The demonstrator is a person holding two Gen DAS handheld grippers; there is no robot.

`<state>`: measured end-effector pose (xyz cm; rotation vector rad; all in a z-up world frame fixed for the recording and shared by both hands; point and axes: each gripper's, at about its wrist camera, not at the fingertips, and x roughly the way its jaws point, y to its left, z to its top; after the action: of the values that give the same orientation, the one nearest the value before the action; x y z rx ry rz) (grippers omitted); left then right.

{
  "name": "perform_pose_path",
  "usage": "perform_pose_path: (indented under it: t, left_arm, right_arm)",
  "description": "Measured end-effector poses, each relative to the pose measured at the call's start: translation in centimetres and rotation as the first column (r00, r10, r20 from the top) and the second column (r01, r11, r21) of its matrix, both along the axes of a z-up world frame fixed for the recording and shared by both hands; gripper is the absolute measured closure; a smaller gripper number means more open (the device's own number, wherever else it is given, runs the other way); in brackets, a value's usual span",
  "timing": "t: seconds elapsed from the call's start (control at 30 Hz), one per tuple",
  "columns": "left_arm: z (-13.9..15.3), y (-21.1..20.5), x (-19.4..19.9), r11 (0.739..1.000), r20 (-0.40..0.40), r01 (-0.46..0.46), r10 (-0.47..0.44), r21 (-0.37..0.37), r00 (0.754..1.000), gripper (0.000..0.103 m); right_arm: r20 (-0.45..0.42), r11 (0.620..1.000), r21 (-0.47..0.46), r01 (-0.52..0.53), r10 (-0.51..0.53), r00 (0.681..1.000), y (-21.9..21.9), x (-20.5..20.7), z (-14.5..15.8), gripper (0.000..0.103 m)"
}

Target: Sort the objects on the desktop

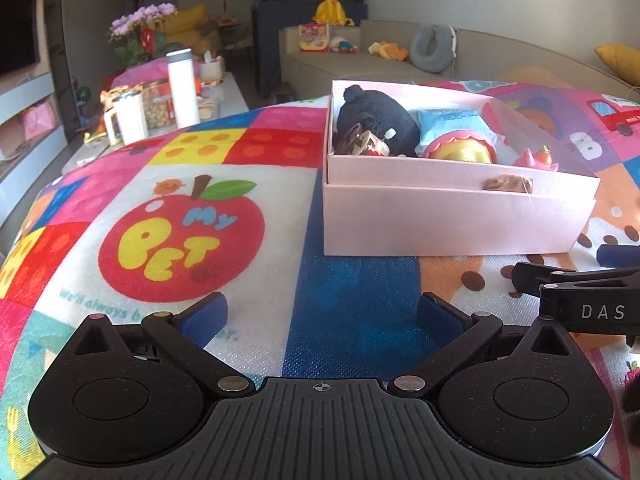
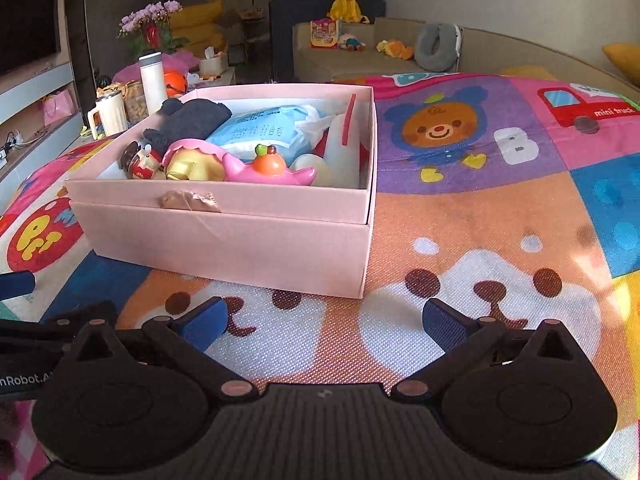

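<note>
Both the left hand-held gripper and right hand-held gripper hover released and empty over the surface, since the toys already sit gathered inside the pink box mid-surface.

A box sits on a play mat, nested in its lid. Inside lie a knitted item at the back left, a packet beside it, and toys along the front wall.
</note>
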<state>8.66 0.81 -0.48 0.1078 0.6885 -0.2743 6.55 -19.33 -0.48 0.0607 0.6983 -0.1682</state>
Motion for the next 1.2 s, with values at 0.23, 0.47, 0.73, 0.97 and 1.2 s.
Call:
perform_pose_path:
  t: [0.23, 0.47, 0.73, 0.97, 1.2]
  left_arm:
    - [0.03, 0.01, -0.06, 1.000, 0.001, 0.000, 0.000, -0.001, 1.000, 0.000]
    - [0.03, -0.02, -0.07, 1.000, 0.000, 0.000, 0.000, -0.001, 1.000, 0.000]
    - [0.07, -0.03, -0.18, 1.000, 0.000, -0.001, 0.001, -0.001, 1.000, 0.000]
    - [0.10, -0.05, -0.23, 1.000, -0.001, -0.001, 0.001, -0.002, 1.000, 0.000]
    - [0.09, -0.06, -0.22, 1.000, 0.000, -0.001, 0.001, -0.001, 1.000, 0.000]
  right_arm:
    - [0.002, 1.000, 0.000, 0.000, 0.000, 1.000, -0.09, -0.03, 0.03, 0.000]
    - [0.003, 1.000, 0.000, 0.000, 0.000, 1.000, -0.09, -0.04, 0.01, 0.000]
    - [0.003, 1.000, 0.000, 0.000, 0.000, 1.000, -0.02, -0.10, -0.02, 0.000]
    - [0.003, 1.000, 0.001, 0.000, 0.000, 1.000, 0.00, -0.09, -0.03, 0.000]
    - [0.003, 1.000, 0.001, 0.000, 0.000, 1.000, 0.03, -0.10, -0.02, 0.000]
